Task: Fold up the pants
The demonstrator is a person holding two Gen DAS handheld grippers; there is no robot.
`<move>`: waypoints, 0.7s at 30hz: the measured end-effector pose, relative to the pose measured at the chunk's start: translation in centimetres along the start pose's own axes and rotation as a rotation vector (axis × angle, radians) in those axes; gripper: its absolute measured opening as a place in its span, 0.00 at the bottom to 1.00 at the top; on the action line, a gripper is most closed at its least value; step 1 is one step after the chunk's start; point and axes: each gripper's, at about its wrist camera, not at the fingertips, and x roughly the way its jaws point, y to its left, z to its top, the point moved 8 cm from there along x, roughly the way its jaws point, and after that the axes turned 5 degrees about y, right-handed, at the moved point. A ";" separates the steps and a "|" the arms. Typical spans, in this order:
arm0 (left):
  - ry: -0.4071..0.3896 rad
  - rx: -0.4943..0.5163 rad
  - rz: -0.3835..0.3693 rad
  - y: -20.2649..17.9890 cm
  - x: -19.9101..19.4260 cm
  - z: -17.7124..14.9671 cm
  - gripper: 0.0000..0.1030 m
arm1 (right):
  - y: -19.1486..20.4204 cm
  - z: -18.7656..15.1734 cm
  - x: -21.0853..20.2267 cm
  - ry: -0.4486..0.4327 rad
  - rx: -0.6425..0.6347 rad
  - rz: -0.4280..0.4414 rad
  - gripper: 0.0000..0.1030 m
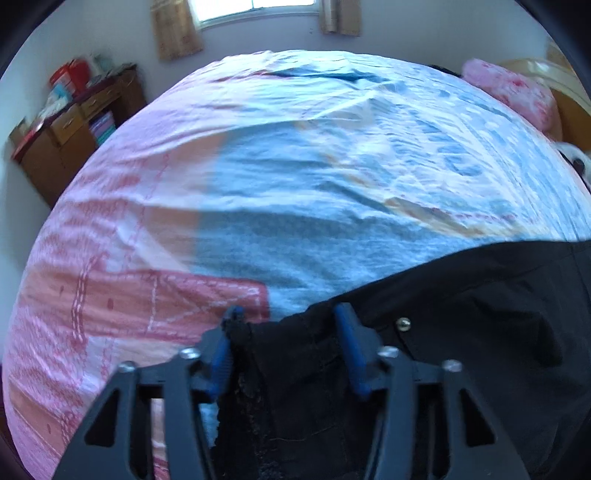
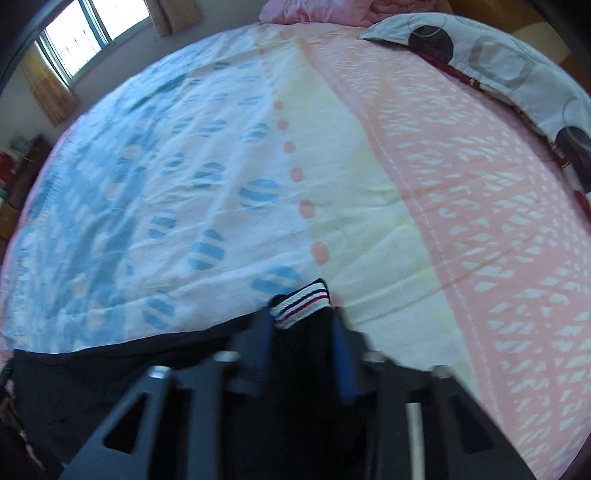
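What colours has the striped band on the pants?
White band with navy and red stripes; right wrist view.

- Daylight enters through a window at the top of the left wrist view and a window at the upper left of the right wrist view; both panes are blown out to white.
- The bedspread is brightly, evenly lit with a cool cast, its wrinkles throwing soft shadows.
- The black pants at the lower right swallow detail.
- Both views show motion blur, strongest on the right gripper.
- Fisheye bulging curves the bed; the corners vignette dark.
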 end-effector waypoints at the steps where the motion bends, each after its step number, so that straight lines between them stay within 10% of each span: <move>1: 0.001 0.017 -0.020 -0.5 -0.2 0.1 0.26 | 0.1 -0.2 -0.5 -0.012 -0.017 -0.021 0.09; 21: -0.161 0.010 -0.063 0.1 -11.5 -1.8 0.23 | 1.5 -8.4 -18.6 -0.322 -0.112 0.000 0.08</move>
